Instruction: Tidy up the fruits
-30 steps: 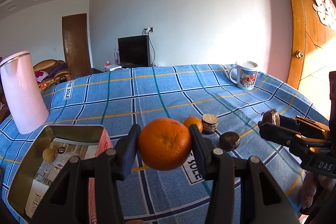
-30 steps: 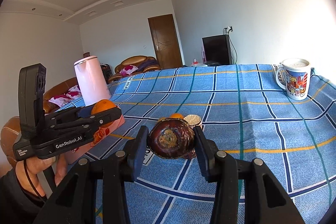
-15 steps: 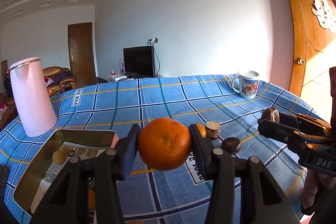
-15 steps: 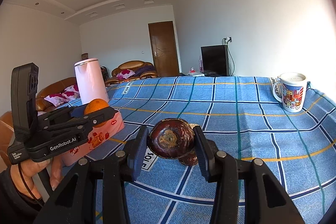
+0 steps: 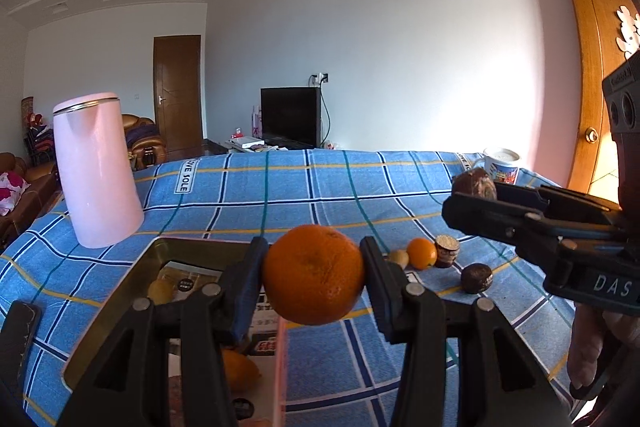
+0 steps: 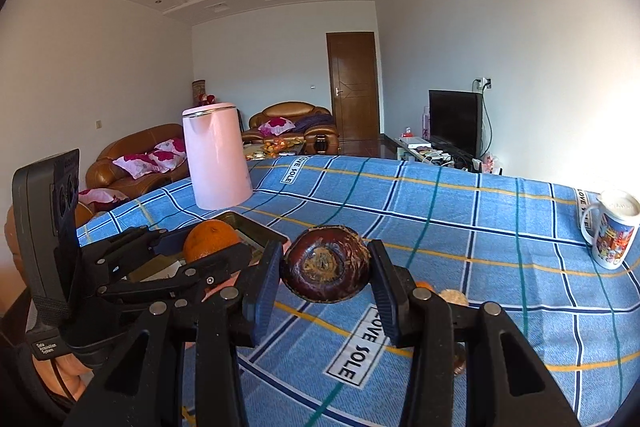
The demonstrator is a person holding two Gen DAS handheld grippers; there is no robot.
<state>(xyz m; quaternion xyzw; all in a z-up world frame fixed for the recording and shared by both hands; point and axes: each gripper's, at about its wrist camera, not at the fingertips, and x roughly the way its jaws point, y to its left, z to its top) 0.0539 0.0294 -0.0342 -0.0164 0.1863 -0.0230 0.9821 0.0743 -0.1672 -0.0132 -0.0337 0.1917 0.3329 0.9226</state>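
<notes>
In the open tin [image 5: 120,291], a small yellow fruit [image 5: 161,289].

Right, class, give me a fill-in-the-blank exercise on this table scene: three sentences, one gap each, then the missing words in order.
1. The left gripper is shut on an ____.
2. The right gripper holds a dark brown fruit above the ____-checked tablecloth.
3. The tall kettle standing behind the open tin is ____ in colour.

Missing words: orange; blue; pink
</notes>
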